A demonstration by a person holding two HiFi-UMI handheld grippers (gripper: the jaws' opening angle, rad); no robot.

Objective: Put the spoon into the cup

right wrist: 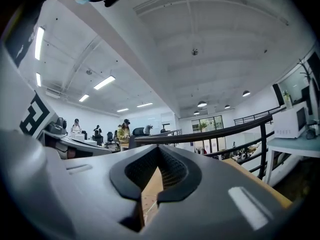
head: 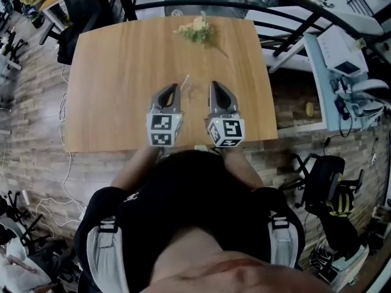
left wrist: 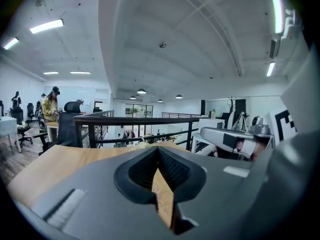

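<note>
Bench left half: bare wood of the bench (head: 116,78), open from near edge to far edge.
Bench right half: also bare, open to the side edge.
Bench middle: a thin pale spoon (head: 185,82) lies just ahead of the narrow gap between the left gripper (head: 174,88) and the right gripper (head: 215,85).
Bench far edge: a flower sprig (head: 197,30) lies mid-edge.
Beyond bench far edge: a black railing (head: 201,5) bars the way.
Bench far-left corner: a black chair (head: 76,8) stands close.

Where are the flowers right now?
Head view: the flowers lie near the table's far edge, slightly right of its middle, well beyond the left gripper and the right gripper.
</note>
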